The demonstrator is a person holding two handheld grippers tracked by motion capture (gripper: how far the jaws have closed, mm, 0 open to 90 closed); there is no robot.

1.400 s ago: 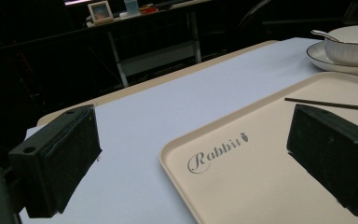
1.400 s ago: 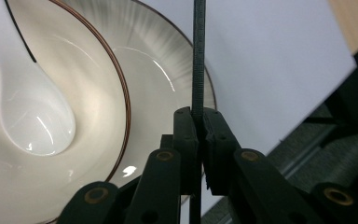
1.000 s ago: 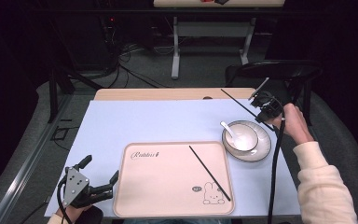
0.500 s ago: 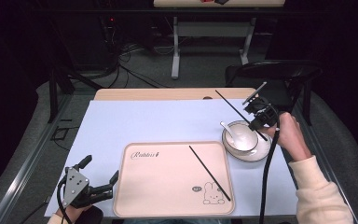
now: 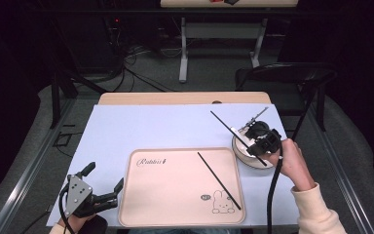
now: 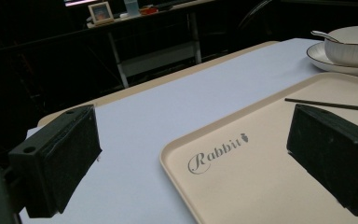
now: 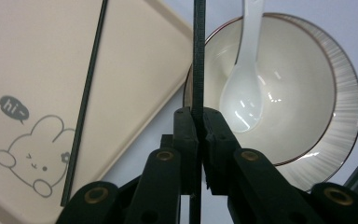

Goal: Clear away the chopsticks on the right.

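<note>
My right gripper is shut on a black chopstick, held in the air above the white bowl; in the right gripper view the black chopstick runs straight up from the closed jaws, over the bowl with its white spoon. A second chopstick lies slanted on the beige tray, left of the rabbit print. My left gripper rests open at the tray's near left corner, with nothing between its pads.
The bowl sits on a saucer on the pale blue mat. A black chair stands behind the table's right side. Cables lie on the floor beyond the table's far edge.
My right gripper has moved left and toward me with the chopstick, from beside the bowl's far right to over the bowl. The left gripper has stayed still.
</note>
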